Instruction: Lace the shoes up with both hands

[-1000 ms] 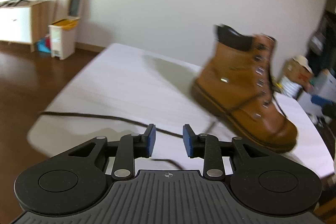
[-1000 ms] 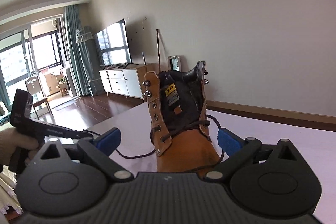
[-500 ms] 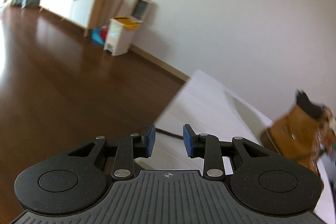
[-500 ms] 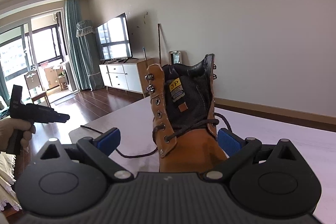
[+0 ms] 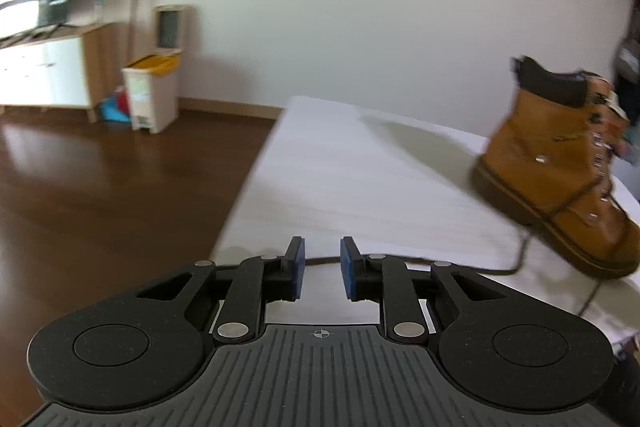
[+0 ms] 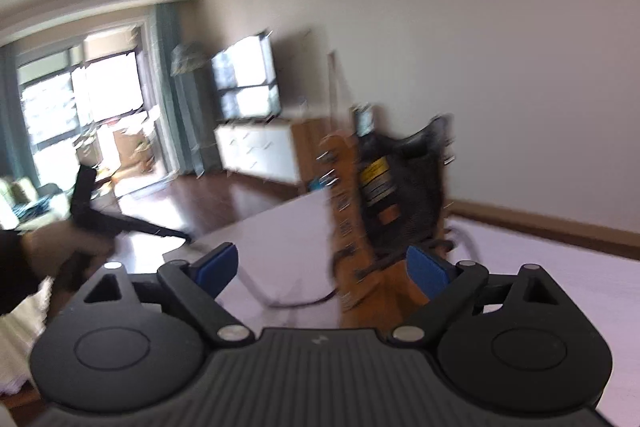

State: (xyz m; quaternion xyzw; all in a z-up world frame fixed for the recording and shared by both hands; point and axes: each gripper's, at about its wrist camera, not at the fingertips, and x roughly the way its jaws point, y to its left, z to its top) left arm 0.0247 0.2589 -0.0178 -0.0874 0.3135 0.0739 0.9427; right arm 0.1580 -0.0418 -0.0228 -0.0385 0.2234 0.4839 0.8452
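1. A tan boot (image 5: 560,163) stands upright on the white desk (image 5: 360,171), toward the desk's right side in the left wrist view, toe pointing to the near right.
2. From the right wrist view the boot (image 6: 376,227) is seen front-on, its top gaping open, the dark tongue with a yellow label showing; this picture is blurred.
3. A dark lace (image 5: 500,269) trails from the boot's lower eyelets across the desk toward the left tongs and passes just behind their pads.
4. The left tongs (image 5: 322,269) hang over the near desk edge, well apart from the boot. Their jaws have just been closing and now leave a narrow gap; I see the lace run behind that gap but cannot tell whether it lies within it, and the pads do not press on it.
5. The right tongs (image 6: 322,267) stand wide, jaws having just closed a little. The boot sits ahead between them, the right pad (image 6: 426,271) in front of the boot's side; whether it touches I cannot tell through the blur.
6. At left in the right wrist view, a hand (image 6: 60,247) holds the left tool off the desk's corner.
7. A white bin (image 5: 150,95) stands on the wood floor by the wall.
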